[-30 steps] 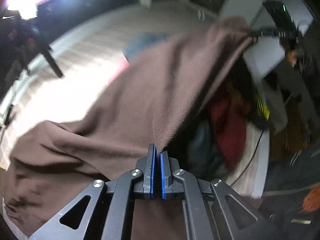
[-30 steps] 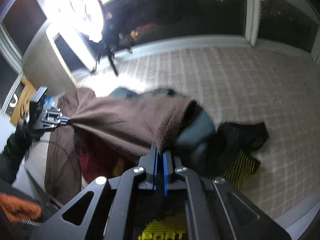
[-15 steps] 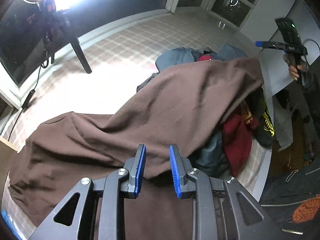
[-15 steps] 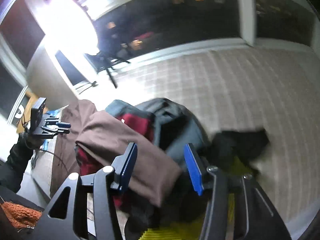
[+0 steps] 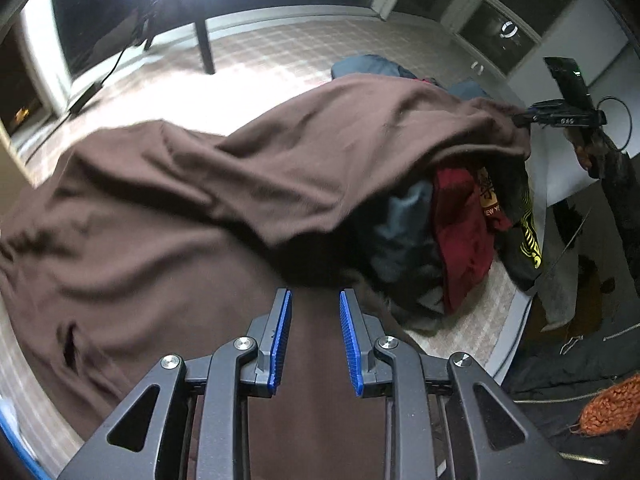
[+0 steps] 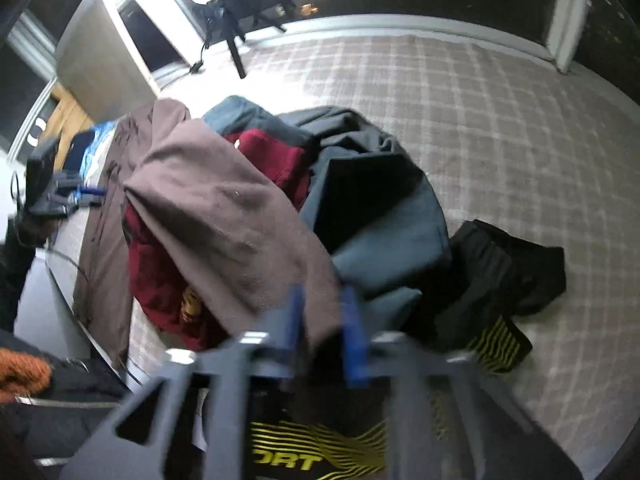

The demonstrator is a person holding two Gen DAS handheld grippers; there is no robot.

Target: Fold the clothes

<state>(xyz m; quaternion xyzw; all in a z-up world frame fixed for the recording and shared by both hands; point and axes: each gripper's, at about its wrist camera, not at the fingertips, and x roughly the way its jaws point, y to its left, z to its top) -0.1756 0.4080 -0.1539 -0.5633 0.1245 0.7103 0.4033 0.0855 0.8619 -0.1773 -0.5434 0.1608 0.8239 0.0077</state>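
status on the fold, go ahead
Left gripper just opened, nothing pinched. Right gripper just closing on brown garment corner. Clothes pile under it, in the way.

A: What colours do the clothes show?
B: The fleece [image 5: 224, 184] is plain brown; under it lie a dark red shirt [image 5: 460, 236] with a yellow print, a slate-blue garment [image 6: 384, 236], and a black top [image 6: 500, 280] with yellow wavy stripes.
A: And the surface?
B: The cover [image 6: 500, 120] is beige — crossed by a pale check.
A: The tools?
B: Grey frames, blue pads [image 5: 280, 336]. At the edge — an orange knit [image 5: 612, 404].
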